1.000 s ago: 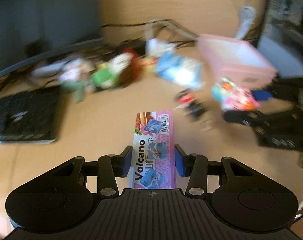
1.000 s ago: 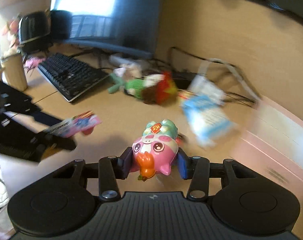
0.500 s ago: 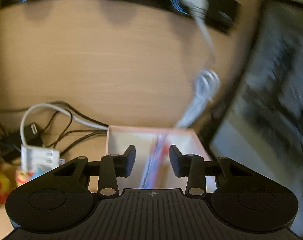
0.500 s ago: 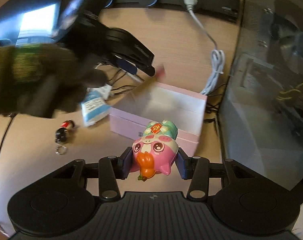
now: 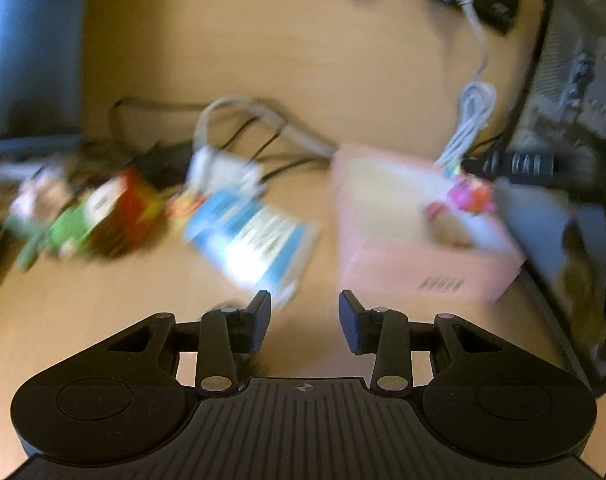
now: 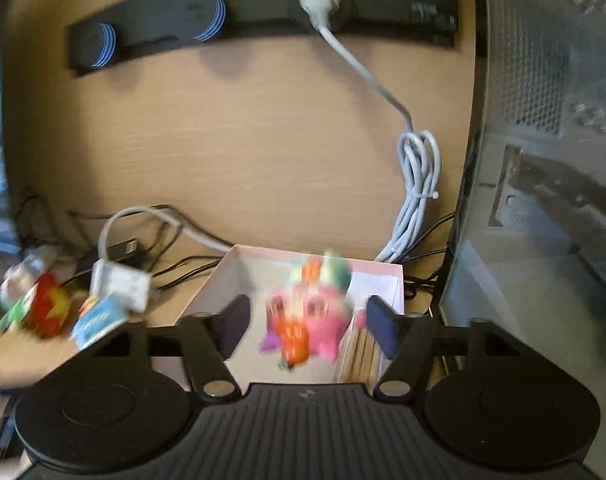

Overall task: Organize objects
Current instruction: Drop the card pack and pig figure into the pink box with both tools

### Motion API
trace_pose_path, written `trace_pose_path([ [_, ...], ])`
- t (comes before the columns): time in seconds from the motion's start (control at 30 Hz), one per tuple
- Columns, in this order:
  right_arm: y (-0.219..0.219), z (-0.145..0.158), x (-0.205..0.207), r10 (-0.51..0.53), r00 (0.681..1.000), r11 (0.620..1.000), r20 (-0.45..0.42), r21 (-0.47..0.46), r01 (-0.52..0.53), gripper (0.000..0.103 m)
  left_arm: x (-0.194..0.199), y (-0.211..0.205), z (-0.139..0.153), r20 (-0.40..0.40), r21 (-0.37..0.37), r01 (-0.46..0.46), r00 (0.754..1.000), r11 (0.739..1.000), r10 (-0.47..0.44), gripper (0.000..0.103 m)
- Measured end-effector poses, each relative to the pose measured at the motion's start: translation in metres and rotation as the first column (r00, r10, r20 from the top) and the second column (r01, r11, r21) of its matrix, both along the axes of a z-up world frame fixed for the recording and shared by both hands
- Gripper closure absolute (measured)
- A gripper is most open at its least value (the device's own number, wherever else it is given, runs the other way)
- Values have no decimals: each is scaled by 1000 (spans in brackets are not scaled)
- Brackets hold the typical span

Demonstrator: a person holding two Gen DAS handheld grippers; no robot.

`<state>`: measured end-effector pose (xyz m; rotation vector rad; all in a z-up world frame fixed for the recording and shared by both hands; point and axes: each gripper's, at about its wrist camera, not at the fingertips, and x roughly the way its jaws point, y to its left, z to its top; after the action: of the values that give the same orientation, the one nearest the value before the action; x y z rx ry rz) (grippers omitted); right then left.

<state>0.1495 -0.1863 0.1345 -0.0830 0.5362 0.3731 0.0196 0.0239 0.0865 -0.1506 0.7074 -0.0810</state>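
Pink cardboard box (image 6: 383,276) sits under my right gripper (image 6: 309,322), whose fingers are opening around the pink pig toy (image 6: 307,320); I stay centred over it so the toy drops inside. My left gripper (image 5: 305,316) is partly open, empty, above the table (image 5: 103,300).

Matt wood-grain desk (image 6: 263,152), glossy plastic pig toy (image 6: 307,320) (blurred) — pink cardboard box (image 5: 423,276), smooth.

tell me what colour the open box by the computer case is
Pale pink box, seen best in the right wrist view.
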Motion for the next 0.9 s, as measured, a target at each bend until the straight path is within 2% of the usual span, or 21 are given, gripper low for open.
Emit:
trace_pose_path([
  [0.07, 4, -3, 2, 18, 1000, 1000, -24, 25, -18, 37, -5, 18, -5, -29, -18, -57, 998, 998, 57, 62],
  [0.13, 7, -8, -16, 53, 998, 998, -34, 31, -51, 29, 0, 32, -7, -57, -48, -115, 992, 992, 112, 62],
  [0.27, 8, -26, -62, 108, 994, 993, -31, -48, -109, 27, 22, 43, -1, -77, -112, -161, 985, 980, 153, 62],
  [0.37, -2, -38, -88, 106, 992, 992, -72, -65, -110, 25, 56, 42, -2, -140, -222, -206, 974, 953, 178, 62],
  [0.43, -10, -41, -101, 86, 992, 993, -95, -74, -93, 24, 80, 36, -5, -182, -261, -260, 959, 930, 217, 62],
  [0.5, -18, -42, -108, 58, 993, 994, -105, -87, -67, 24, 107, 29, -9, -194, -234, -310, 944, 921, 268, 62],
  [0.57, -26, -43, -115, 30, 993, 995, -115, -94, -41, 22, 132, 19, -13, -200, -142, -362, 922, 921, 332, 62],
  [0.6, -30, -43, -119, 18, 993, 995, -119, -98, -30, 22, 140, 16, -13, -184, -110, -368, 920, 923, 345, 61],
  [0.67, -39, -42, -126, -7, 992, 995, -123, -103, -6, 20, 156, 4, -14, -155, -16, -366, 920, 931, 359, 55],
  [0.7, -42, -42, -129, -18, 992, 995, -127, -103, 4, 19, 161, 0, -16, -144, 26, -366, 920, 930, 366, 47],
  [0.73, -46, -43, -132, -26, 991, 995, -133, -102, 12, 18, 166, -2, -20, -147, 60, -365, 917, 929, 370, 44],
  [0.77, -48, -43, -133, -31, 990, 995, -139, -102, 17, 18, 170, -1, -26, -154, 67, -366, 916, 928, 372, 41],
  [0.83, -51, -44, -137, -42, 989, 993, -144, -111, 26, 18, 171, 6, -35, -162, 56, -374, 912, 926, 378, 29],
  [0.9, -52, -44, -140, -44, 990, 992, -137, -122, 27, 18, 173, 15, -42, -181, 72, -366, 910, 928, 373, 27],
])
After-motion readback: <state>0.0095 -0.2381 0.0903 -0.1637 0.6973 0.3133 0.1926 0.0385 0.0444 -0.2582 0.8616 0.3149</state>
